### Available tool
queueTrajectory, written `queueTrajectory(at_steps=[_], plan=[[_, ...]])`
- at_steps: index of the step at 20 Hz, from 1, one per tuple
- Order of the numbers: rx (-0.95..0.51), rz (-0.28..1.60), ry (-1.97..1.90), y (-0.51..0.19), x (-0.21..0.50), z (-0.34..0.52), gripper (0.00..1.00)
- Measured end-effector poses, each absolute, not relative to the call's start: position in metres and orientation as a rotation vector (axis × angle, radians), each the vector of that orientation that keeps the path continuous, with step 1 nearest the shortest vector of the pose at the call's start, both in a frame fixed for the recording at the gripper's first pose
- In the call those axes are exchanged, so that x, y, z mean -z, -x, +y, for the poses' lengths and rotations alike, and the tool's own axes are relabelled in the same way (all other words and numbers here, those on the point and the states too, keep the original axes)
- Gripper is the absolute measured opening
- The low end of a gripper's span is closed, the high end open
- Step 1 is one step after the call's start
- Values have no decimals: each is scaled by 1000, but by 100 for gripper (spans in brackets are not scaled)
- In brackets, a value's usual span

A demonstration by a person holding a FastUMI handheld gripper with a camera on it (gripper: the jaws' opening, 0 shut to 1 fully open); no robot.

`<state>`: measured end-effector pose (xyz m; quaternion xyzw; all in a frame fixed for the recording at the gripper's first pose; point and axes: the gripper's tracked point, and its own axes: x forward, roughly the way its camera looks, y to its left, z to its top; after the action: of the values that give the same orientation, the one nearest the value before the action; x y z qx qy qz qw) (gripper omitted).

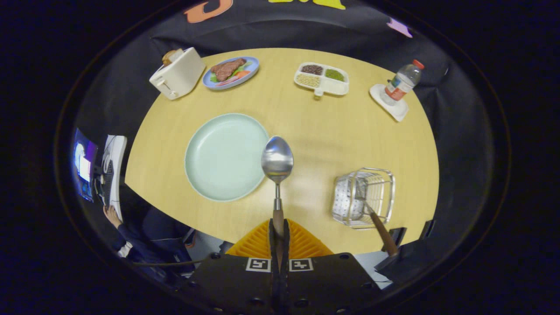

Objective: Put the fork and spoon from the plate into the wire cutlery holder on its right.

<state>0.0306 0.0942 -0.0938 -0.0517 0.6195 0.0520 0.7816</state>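
The gripper (278, 236) has its two ribbed fingers (258, 243) pressed close together on the wooden handle of a spoon (277, 168), which stands out straight ahead of them. Its polished steel bowl is oval and glossy, held above the tabletop just beside the right rim of the plate (214, 175).

That plate is round, shallow and smooth, a pale mint green, and lies bare to the left of the fingers. To the right of them, well apart from the spoon, stands the wire cutlery holder (365, 197), a shiny metal basket with a perforated inner cup. The fork (378, 223) leans in it, wooden handle slanting out toward the near edge.

All rest on a round table (323, 131) of light wood grain. Beyond, near the far edge, sit a boxy cream toaster (177, 73), a blue plate of meat and vegetables (232, 72), a white divided dish of beans (322, 78), and a clear plastic water bottle (402, 83) on a white square coaster (389, 104).
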Motion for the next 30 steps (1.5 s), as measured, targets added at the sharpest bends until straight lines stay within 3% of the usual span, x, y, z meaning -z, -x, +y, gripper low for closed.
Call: queueTrajectory(at_steps=[8,26,29,30], plan=[[19,1388,120,3,66,-17,0],[42,1502,206,-3,69,-11,2],[62,1485,216,-10,65,-15,17],[68,1474,215,-11,65,-16,17]])
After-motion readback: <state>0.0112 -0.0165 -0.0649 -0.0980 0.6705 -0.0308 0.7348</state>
